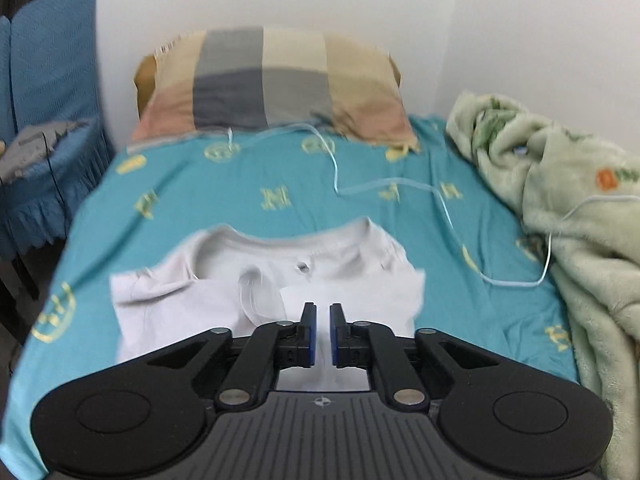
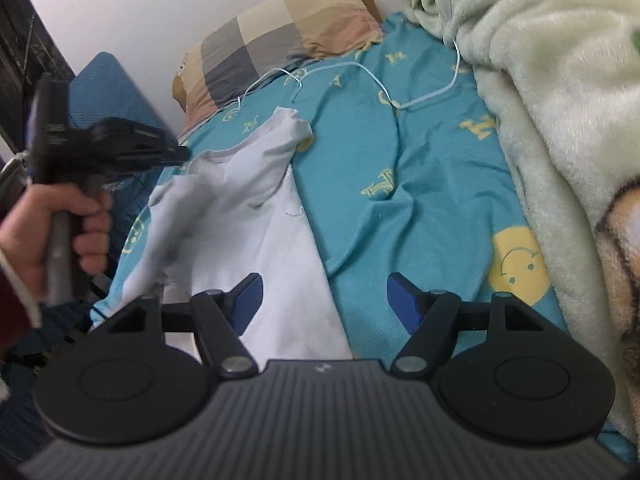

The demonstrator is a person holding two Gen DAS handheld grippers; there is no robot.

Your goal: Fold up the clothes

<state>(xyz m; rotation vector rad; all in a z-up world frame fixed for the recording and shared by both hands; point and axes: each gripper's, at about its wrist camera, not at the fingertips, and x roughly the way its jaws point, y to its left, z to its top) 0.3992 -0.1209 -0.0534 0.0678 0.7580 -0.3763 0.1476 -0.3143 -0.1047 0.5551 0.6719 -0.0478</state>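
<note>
While one white shirt (image 1: pixel 264 300) lies flat, one pillow (image 1: pixel 272 88), two grippers.

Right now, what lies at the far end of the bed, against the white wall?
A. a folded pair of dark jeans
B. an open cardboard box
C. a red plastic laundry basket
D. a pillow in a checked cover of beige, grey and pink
D: the checked beige, grey and pink pillow lies at the head of the turquoise patterned bedsheet, beyond the white cotton T-shirt.

Teal bed (image 1: pixel 280 168) carries white shirt (image 1: pixel 224 292), pillow (image 1: pixel 272 84), blanket (image 1: pixel 568 184), cord (image 1: pixel 400 184).
</note>
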